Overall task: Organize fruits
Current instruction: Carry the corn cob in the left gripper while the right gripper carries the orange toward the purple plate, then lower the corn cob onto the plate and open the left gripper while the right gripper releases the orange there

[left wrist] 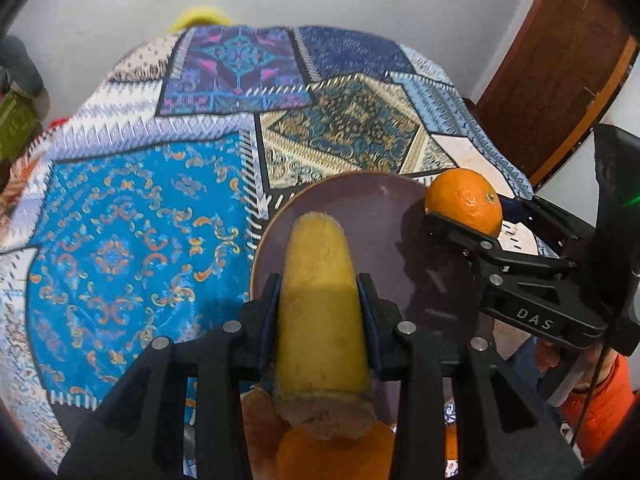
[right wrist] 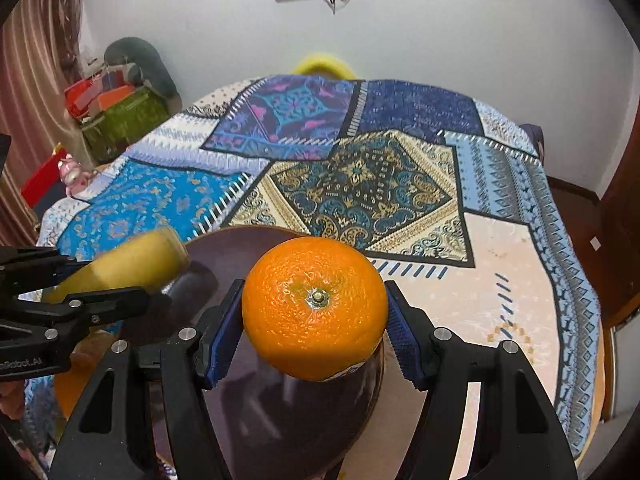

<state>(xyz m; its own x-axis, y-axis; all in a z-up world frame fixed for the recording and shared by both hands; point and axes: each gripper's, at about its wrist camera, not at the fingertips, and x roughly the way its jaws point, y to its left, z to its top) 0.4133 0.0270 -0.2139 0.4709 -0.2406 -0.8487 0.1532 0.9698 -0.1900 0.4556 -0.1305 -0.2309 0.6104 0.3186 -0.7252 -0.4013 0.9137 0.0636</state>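
Holding a banana [left wrist: 320, 312] lengthwise between its blue pads, the left gripper [left wrist: 322, 312] is clamped narrowly on the fruit's sides; the banana's long axis runs along the fingers, its blunt far end pointing away over a dark purple plate [left wrist: 384, 208], its cut near end toward the camera. To the right, the right gripper [right wrist: 315, 320] grips an orange [right wrist: 315, 307] at a middling width, pads pressed on either side; in the right wrist view the orange's stem scar faces the camera, and it hangs over the plate's right edge. From the left wrist view the letters "DAS" can be read in white on the right gripper's black body; in the right wrist view a partly cut-off label on the left gripper's body ends in ".AI", the rest too blurred to read. The plate sits near the close edge of a table covered by a patchwork-patterned cloth [right wrist: 360, 184] in blue, cream and gold. More orange fruit [left wrist: 332, 456] shows below the banana's near end.
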